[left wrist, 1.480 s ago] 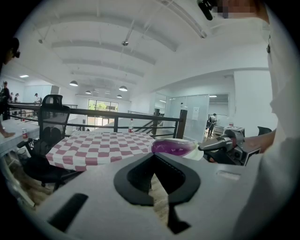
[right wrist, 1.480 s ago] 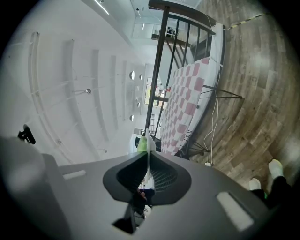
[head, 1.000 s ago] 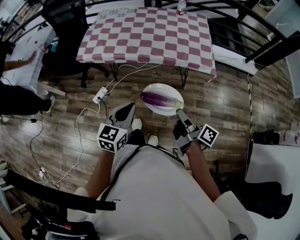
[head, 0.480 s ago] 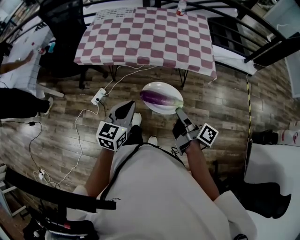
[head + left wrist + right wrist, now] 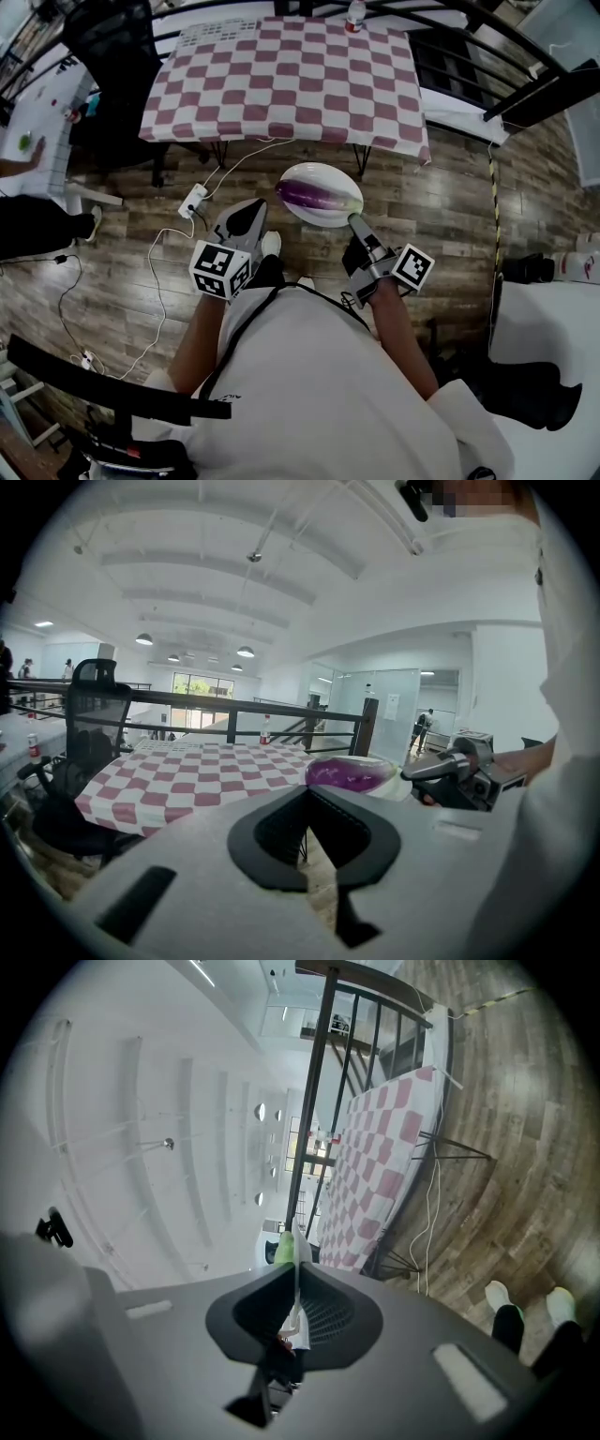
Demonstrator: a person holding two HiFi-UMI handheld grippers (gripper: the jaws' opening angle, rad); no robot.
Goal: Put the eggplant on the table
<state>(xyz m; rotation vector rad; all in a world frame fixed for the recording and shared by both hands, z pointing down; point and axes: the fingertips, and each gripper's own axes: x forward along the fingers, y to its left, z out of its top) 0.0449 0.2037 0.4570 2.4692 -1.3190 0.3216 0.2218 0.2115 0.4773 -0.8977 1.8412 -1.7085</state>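
Observation:
A purple eggplant [image 5: 312, 195] lies on a white plate [image 5: 330, 214] carried above the wooden floor, short of the checkered table [image 5: 281, 80]. My right gripper [image 5: 356, 222] is shut on the plate's near rim. In the right gripper view the plate [image 5: 294, 1241] shows edge-on between the jaws of that gripper [image 5: 295, 1269], with the eggplant's green stem [image 5: 282, 1250] just past it. My left gripper [image 5: 251, 211] hangs left of the plate, shut and empty. The left gripper view shows the eggplant [image 5: 352, 773], the table [image 5: 187, 771] beyond, and the right gripper [image 5: 441, 769].
A bottle [image 5: 354, 13] stands at the table's far edge. A power strip [image 5: 194, 199] and white cables lie on the floor by the table's legs. A black chair [image 5: 103, 37] stands at the table's left, and dark railings run behind and to the right.
Both grippers and the plate with the eggplant have moved a little closer to the checkered table. Grips look the same.

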